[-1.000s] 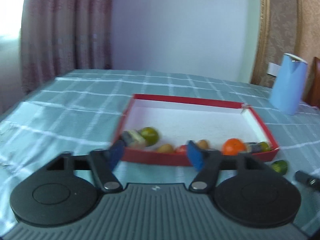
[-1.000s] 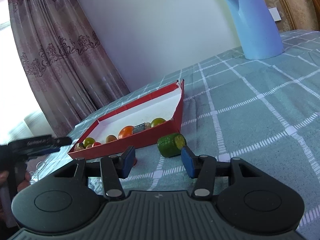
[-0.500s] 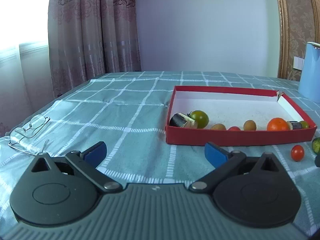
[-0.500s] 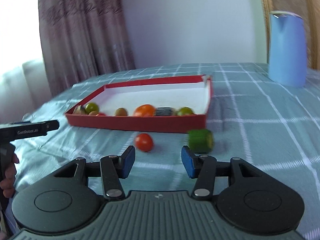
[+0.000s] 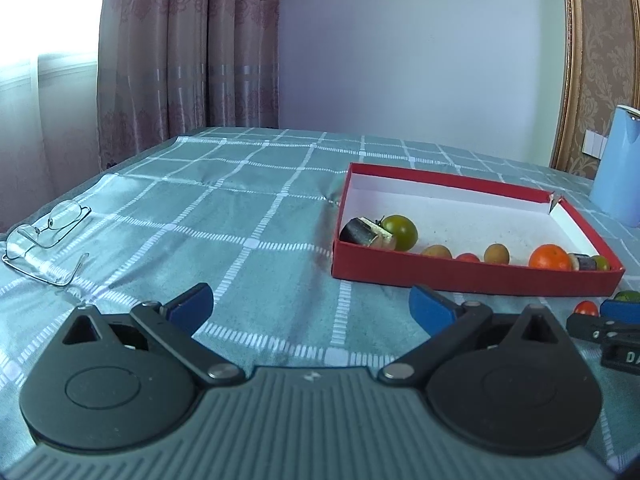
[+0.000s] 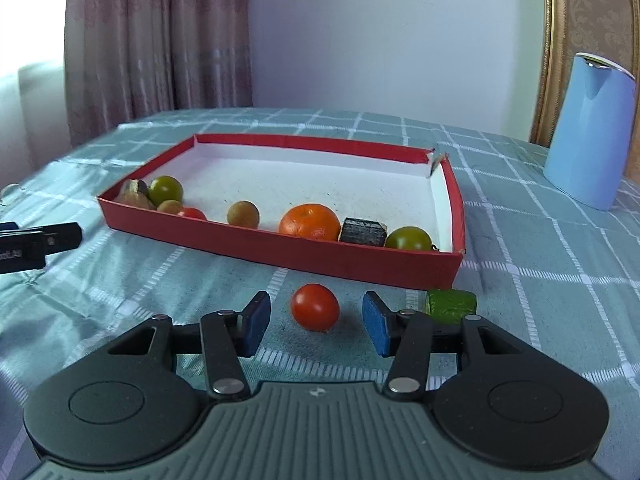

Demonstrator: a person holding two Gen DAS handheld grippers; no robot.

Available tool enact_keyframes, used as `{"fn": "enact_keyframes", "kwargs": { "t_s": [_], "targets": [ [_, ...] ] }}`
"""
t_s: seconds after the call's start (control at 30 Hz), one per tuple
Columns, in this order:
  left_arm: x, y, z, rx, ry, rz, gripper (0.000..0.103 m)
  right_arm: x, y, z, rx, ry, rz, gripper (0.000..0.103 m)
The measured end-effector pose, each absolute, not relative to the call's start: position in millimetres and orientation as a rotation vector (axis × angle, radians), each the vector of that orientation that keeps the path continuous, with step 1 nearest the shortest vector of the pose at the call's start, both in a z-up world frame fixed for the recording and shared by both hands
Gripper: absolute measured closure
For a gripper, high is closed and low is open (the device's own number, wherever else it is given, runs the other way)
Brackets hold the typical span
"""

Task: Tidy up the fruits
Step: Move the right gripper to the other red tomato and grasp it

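A shallow red box (image 6: pixel 280 246) (image 5: pixel 472 276) holds several fruits: an orange (image 6: pixel 309 222), green tomatoes (image 6: pixel 165 190), brown round fruits and dark chunks. On the cloth in front of it lie a red tomato (image 6: pixel 315 307) and a green chunk (image 6: pixel 450 305). My right gripper (image 6: pixel 316 326) is open, its blue pads either side of the red tomato without touching it. My left gripper (image 5: pixel 310 306) stands wide open over bare cloth, left of the box, with nothing between its fingers. In the left wrist view the red tomato (image 5: pixel 585 308) shows at the right edge.
A light blue jug (image 6: pixel 588 132) stands at the back right of the checked teal tablecloth (image 5: pixel 224 220). A pair of glasses (image 5: pixel 44 240) lies near the table's left edge. Curtains and a wall are behind.
My left gripper opened wide and drew back left from the box. My right gripper swung round to face the box and came up to the red tomato, which now sits between its pads.
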State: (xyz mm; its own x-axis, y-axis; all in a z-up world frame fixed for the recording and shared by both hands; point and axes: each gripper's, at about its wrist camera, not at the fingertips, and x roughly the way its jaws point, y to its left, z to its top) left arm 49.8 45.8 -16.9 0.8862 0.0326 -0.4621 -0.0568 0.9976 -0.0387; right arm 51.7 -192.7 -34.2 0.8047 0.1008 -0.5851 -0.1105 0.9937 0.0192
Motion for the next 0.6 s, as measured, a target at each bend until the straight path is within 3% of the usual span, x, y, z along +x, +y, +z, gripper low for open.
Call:
{"fn": "enact_keyframes", "kwargs": {
  "t_s": [0.6],
  "targets": [
    [47.3, 53.3, -16.7, -0.103, 0.472, 0.038, 0.000, 56.8, -187.9, -35.4, 0.006, 0.637, 0.044, 0.053]
  ]
}}
